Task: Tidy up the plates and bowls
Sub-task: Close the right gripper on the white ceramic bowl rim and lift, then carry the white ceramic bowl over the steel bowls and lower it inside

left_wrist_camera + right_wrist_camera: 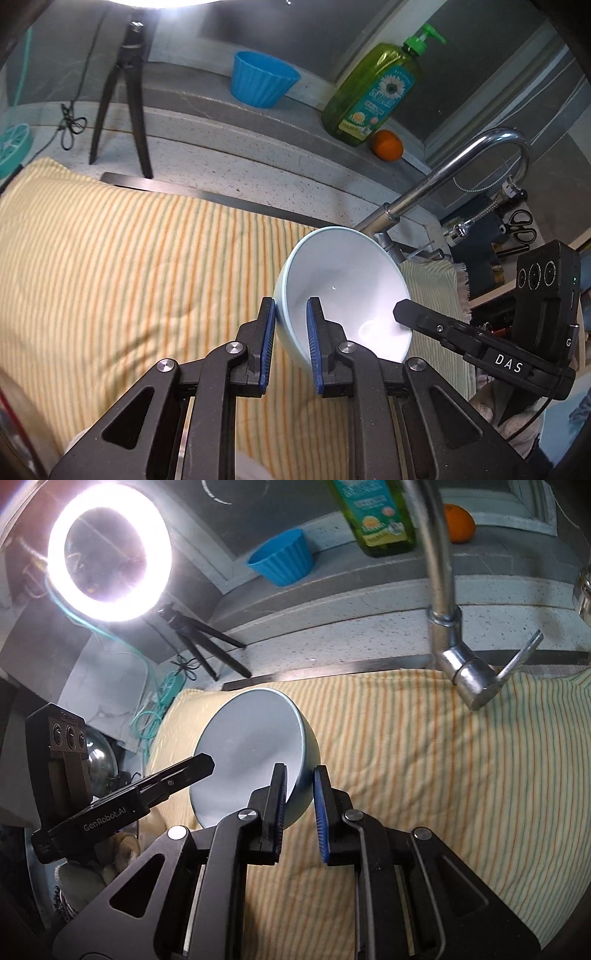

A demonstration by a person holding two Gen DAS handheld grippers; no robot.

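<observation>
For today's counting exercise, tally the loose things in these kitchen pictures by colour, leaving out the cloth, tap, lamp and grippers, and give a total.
Pale blue: 1, the glazed ceramic bowl
Bright blue: 1, the ribbed plastic cup
Green: 1, the pump bottle of dish soap
Orange: 1, the round orange fruit
Black: 1, the small tripod
Total: 5

A single bowl, pale blue-grey outside and glossy white inside, deep and round, empty. It is tilted steeply with its mouth turned sideways, raised above a yellow-striped cloth, its rim pinched on opposite sides by both grippers
</observation>
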